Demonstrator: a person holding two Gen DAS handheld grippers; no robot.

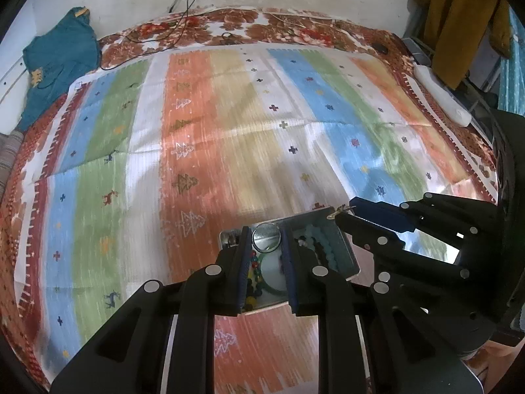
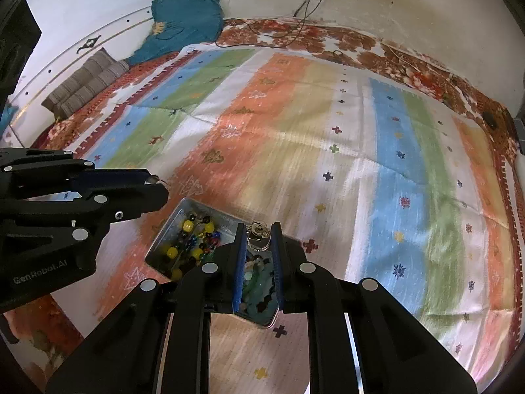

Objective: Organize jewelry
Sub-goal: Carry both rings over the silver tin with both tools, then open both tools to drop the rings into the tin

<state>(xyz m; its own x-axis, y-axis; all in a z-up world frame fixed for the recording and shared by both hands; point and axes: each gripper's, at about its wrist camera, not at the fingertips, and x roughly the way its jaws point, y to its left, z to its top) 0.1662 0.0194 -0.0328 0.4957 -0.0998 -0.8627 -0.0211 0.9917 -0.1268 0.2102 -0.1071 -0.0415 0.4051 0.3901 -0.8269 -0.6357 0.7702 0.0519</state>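
Note:
A metal tin (image 1: pixel 347 256) (image 2: pixel 164 229) full of bead bracelets and bangles lies on the striped cloth. My left gripper (image 1: pixel 266 234) is shut on a silver bangle (image 1: pixel 266 237) and holds it over the tin. It shows from the side in the right wrist view (image 2: pixel 154 182). My right gripper (image 2: pixel 259 234) is shut on a small silver trinket with a chain (image 2: pixel 258 238), over the tin's right part. In the left wrist view it (image 1: pixel 343 211) pinches a small gold-coloured piece (image 1: pixel 339 210) above the tin's far corner.
The striped cloth (image 1: pixel 229 138) covers a floral bedspread (image 1: pixel 279 29). A teal garment (image 1: pixel 55 65) and a folded grey blanket (image 2: pixel 82 82) lie at the far left. Cables (image 1: pixel 183 10) hang at the wall. A white power strip (image 1: pixel 439 95) lies at the right edge.

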